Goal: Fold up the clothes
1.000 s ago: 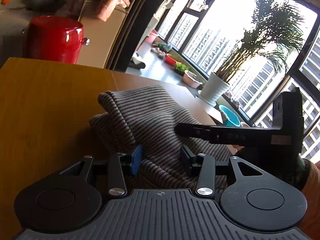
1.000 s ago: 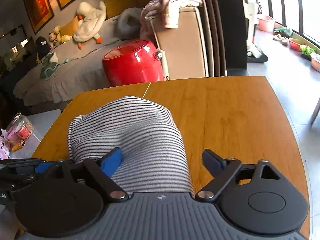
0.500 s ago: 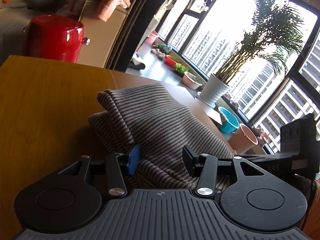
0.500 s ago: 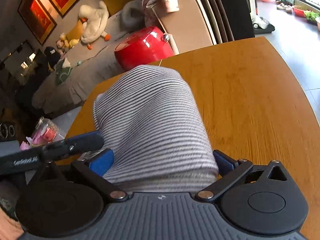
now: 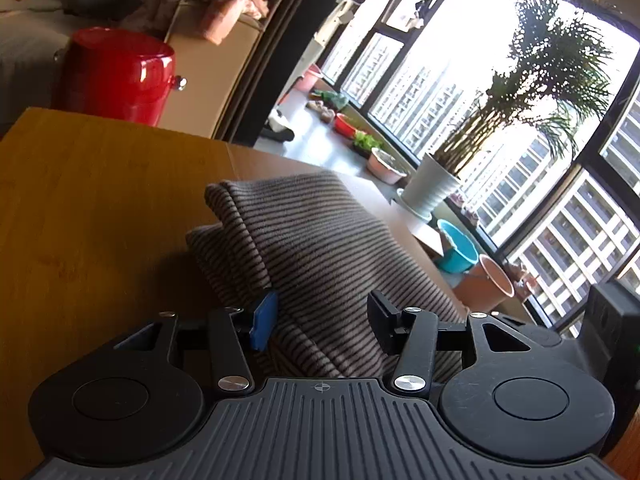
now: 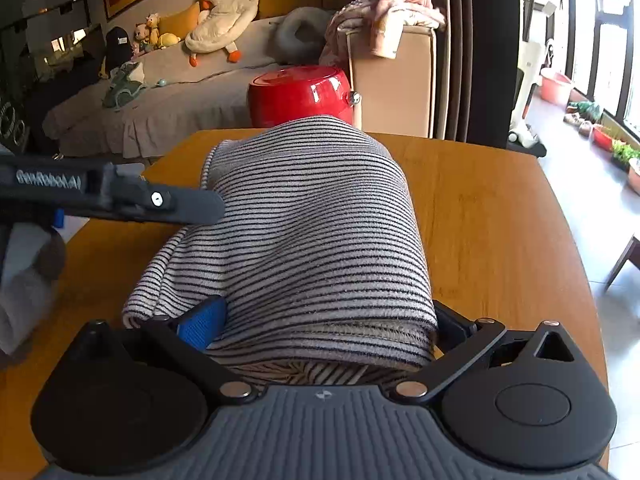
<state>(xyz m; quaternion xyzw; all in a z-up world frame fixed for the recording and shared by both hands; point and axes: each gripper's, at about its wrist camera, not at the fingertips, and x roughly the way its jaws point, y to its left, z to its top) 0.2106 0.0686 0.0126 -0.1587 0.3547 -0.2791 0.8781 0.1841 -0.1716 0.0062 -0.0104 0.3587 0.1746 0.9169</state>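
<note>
A grey garment with thin dark stripes (image 6: 312, 224) lies folded in a thick bundle on the wooden table (image 6: 492, 216). My right gripper (image 6: 320, 320) is wide open with the near end of the bundle filling the gap between its fingers. In the left wrist view the same garment (image 5: 320, 240) lies between the fingers of my left gripper (image 5: 320, 320), which is open around a fold. The left gripper's finger (image 6: 120, 196) shows from the side at the bundle's left edge in the right wrist view.
A red round pot (image 6: 300, 94) stands beyond the table's far edge, next to a beige box (image 6: 396, 80) draped with pink cloth. A sofa with plush toys (image 6: 220, 20) is behind. Potted plants (image 5: 432, 192) and bowls line the window floor.
My right gripper has swung so the bundle sits more squarely between its fingers. The left gripper's finger has risen beside the bundle's left edge. The right gripper has left the left wrist view.
</note>
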